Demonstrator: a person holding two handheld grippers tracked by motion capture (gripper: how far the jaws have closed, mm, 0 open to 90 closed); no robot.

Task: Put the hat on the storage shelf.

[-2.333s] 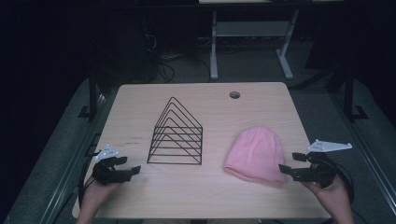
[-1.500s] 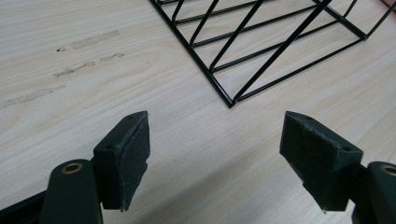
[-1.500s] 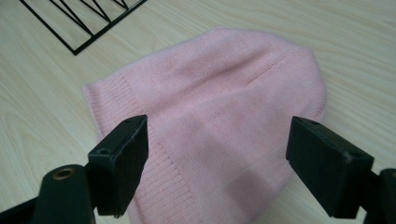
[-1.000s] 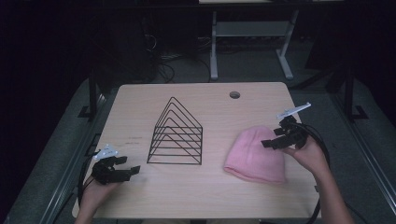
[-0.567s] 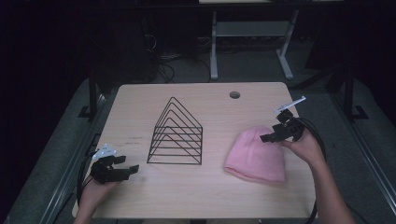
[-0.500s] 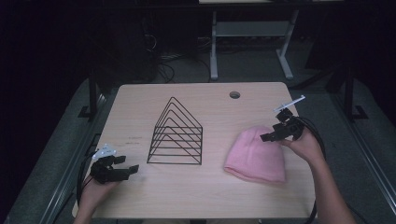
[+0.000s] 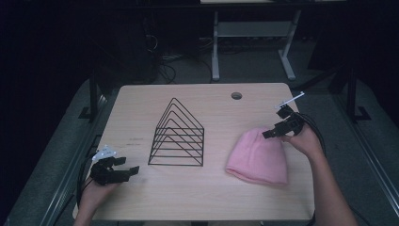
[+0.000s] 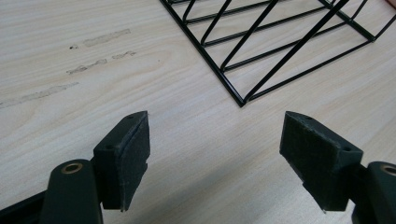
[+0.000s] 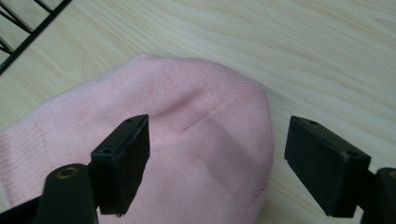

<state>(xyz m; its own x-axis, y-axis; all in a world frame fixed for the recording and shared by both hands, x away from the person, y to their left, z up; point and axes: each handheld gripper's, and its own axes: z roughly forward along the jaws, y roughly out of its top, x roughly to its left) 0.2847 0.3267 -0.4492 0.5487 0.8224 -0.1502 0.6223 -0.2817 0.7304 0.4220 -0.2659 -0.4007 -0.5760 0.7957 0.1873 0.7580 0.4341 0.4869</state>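
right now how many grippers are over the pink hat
1. The right gripper, open, is at the rounded top end of the pink hat, one of its fingers above the knit. The left gripper, also open, is at the table's near-left corner.

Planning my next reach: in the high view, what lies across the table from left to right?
Left gripper → wire rack → pink beanie → right gripper, jaws open above the beanie's far right edge.
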